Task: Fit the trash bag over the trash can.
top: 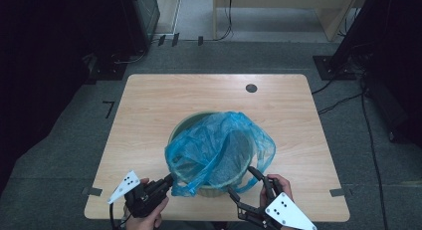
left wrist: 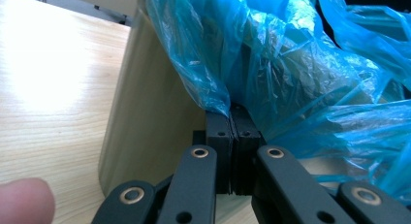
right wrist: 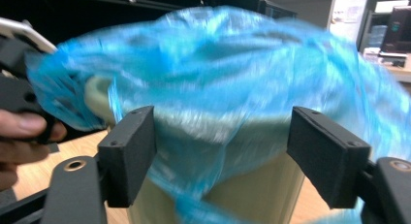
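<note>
A pale green bin [top: 185, 124] stands near the table's front middle, with a thin blue plastic bag [top: 219, 145] draped loosely in and over its mouth. My left gripper [top: 169, 180] is at the bin's front left, shut on the bag's edge; in the left gripper view [left wrist: 233, 118] the pads pinch the blue film [left wrist: 291, 64] beside the bin wall [left wrist: 145, 117]. My right gripper [top: 241, 180] stands open at the bin's front right. In the right gripper view [right wrist: 228, 151] its pads are wide apart, and the blurred bag [right wrist: 218, 78] and bin [right wrist: 252, 190] lie just beyond them.
The wooden table [top: 149, 105] has a dark round hole [top: 251, 88] at the back right. Grey tape tabs [top: 92, 191] mark the front corners. Black stands and cables [top: 348, 98] sit on the floor around it. The left hand [right wrist: 19, 132] appears at the right gripper view's left edge.
</note>
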`<act>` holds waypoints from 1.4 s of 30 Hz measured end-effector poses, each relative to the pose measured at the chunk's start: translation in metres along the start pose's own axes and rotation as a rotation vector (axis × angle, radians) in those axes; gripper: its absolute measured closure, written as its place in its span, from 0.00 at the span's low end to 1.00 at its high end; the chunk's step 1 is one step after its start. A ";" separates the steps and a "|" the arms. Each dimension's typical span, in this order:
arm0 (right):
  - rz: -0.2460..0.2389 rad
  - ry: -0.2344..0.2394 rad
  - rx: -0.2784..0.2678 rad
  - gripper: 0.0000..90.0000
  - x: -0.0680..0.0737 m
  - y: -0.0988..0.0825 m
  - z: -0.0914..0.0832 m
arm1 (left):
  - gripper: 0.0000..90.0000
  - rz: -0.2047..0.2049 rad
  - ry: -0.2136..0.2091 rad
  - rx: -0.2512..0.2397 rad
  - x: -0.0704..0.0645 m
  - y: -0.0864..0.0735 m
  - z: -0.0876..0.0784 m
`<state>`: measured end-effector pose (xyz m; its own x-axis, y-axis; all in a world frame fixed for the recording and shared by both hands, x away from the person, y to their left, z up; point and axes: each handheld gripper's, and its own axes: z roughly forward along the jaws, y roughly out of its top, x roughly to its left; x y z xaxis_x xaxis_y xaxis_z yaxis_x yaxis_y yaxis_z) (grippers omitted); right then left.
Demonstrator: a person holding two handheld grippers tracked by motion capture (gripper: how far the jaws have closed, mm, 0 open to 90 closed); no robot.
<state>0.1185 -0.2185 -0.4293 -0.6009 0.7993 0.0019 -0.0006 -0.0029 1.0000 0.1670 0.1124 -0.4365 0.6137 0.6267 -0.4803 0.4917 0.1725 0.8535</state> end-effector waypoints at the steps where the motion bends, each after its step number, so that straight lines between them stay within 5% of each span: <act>1: -0.004 -0.006 -0.004 0.49 -0.002 -0.007 -0.001 | 0.98 0.001 -0.005 0.001 -0.001 0.000 0.001; 9: 0.029 -0.005 0.007 1.00 -0.020 -0.005 -0.003 | 0.98 -0.014 -0.019 -0.008 0.004 0.001 0.000; 17: 0.011 -0.006 0.042 1.00 -0.031 -0.010 -0.003 | 0.99 -0.065 -0.029 -0.053 0.017 0.007 -0.012; 24: -0.022 0.029 0.126 1.00 -0.035 -0.025 0.001 | 0.99 -0.095 -0.088 -0.079 0.026 0.008 -0.026; 30: -0.006 0.007 0.164 1.00 -0.045 -0.030 0.002 | 0.99 -0.146 -0.078 -0.097 0.041 0.008 -0.034; 36: -0.047 -0.016 0.181 1.00 -0.042 -0.032 0.004 | 0.99 -0.142 -0.061 -0.113 0.046 0.010 -0.037; 38: -0.046 -0.023 0.177 1.00 -0.043 -0.030 0.003 | 0.95 -0.118 -0.046 -0.143 0.047 0.010 -0.041; 39: -0.020 -0.024 0.158 1.00 -0.045 -0.027 0.001 | 0.72 -0.094 -0.038 -0.173 0.047 0.011 -0.043; 40: -0.013 -0.019 0.145 1.00 -0.046 -0.026 0.000 | 0.62 -0.048 -0.068 -0.222 0.048 0.013 -0.048; 42: -0.017 -0.016 0.135 1.00 -0.046 -0.024 -0.002 | 0.53 -0.038 -0.093 -0.241 0.049 0.014 -0.050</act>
<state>0.1447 -0.2559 -0.4529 -0.5891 0.8079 -0.0157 0.0974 0.0903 0.9911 0.1728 0.1831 -0.4378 0.6574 0.5458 -0.5196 0.3607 0.3774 0.8529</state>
